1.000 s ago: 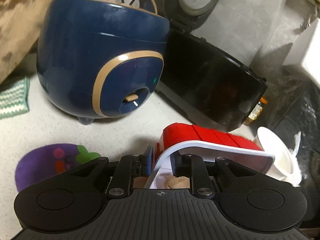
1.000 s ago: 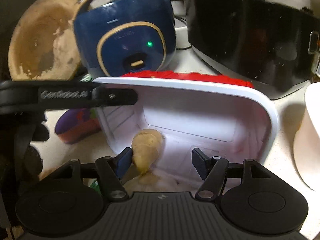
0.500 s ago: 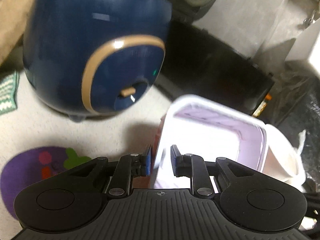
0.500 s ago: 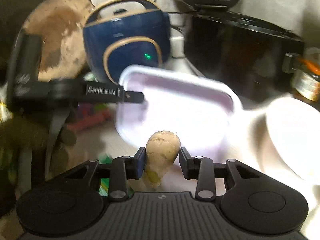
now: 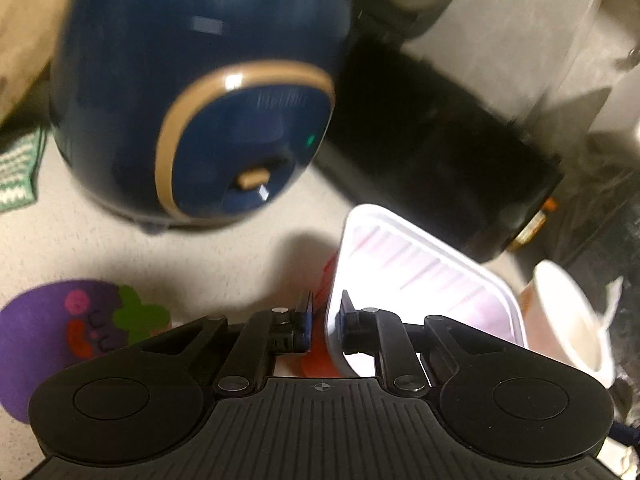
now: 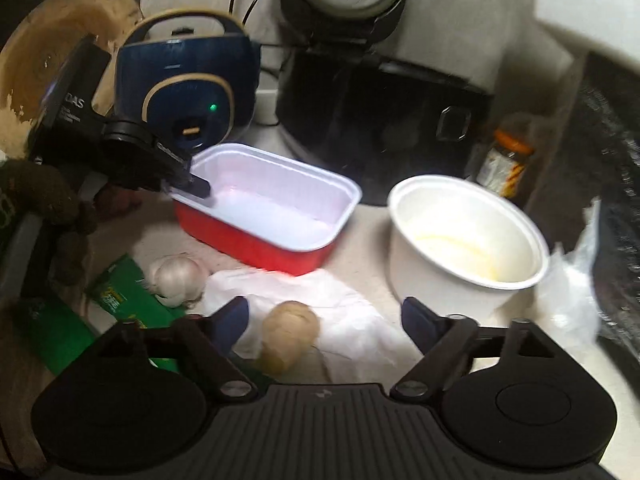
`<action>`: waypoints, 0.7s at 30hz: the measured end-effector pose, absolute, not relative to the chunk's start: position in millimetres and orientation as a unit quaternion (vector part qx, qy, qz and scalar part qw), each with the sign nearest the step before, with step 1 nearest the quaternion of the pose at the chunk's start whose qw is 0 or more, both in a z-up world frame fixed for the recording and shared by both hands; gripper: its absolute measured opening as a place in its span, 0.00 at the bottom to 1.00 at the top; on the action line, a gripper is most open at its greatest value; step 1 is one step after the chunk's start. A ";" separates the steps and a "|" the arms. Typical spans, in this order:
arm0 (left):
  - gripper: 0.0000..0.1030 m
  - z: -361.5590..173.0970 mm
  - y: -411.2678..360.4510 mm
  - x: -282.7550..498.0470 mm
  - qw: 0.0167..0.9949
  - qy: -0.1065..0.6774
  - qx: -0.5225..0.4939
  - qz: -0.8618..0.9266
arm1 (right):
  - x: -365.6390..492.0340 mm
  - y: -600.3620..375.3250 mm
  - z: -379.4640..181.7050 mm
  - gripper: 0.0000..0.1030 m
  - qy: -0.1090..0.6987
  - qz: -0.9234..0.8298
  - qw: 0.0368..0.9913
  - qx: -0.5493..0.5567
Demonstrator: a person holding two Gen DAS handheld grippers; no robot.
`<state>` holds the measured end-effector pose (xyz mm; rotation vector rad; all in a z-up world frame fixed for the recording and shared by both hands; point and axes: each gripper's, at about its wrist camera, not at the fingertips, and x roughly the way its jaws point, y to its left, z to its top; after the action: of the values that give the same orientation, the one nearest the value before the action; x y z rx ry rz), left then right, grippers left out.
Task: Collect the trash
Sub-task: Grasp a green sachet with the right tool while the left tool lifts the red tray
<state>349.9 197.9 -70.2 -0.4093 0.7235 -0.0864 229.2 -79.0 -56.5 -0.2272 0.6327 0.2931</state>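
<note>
Left gripper (image 5: 325, 320) jaws clenched on rim of red tray (image 6: 256, 240): thin, light, flexy plastic, prob. slippery. Right gripper (image 6: 325, 322) jaws opening, brown lump (image 6: 289, 334) loose between.

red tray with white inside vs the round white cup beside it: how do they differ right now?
The rectangular red plastic tray with white inside is shallow and clamped at its rim by the left gripper; the round white paper cup is taller, stands free, and shows yellowish residue inside. The tray looks clean. Both are open-topped and sit on the speckled counter.
</note>
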 end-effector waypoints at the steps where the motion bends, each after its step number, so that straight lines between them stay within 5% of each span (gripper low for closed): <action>1: 0.15 -64.3 199.8 345.5 0.916 0.340 -0.207 -0.045 | 226.5 -83.9 -56.8 0.83 0.310 0.138 0.934 -0.108; 21: 0.14 16.0 324.3 202.9 0.925 0.170 -0.321 0.116 | 233.5 -34.7 -56.0 0.81 0.355 0.256 0.894 -0.092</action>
<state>202.9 324.3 16.0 -0.6581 0.3479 0.2370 233.5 -34.7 -56.0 -0.1912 0.7365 0.5303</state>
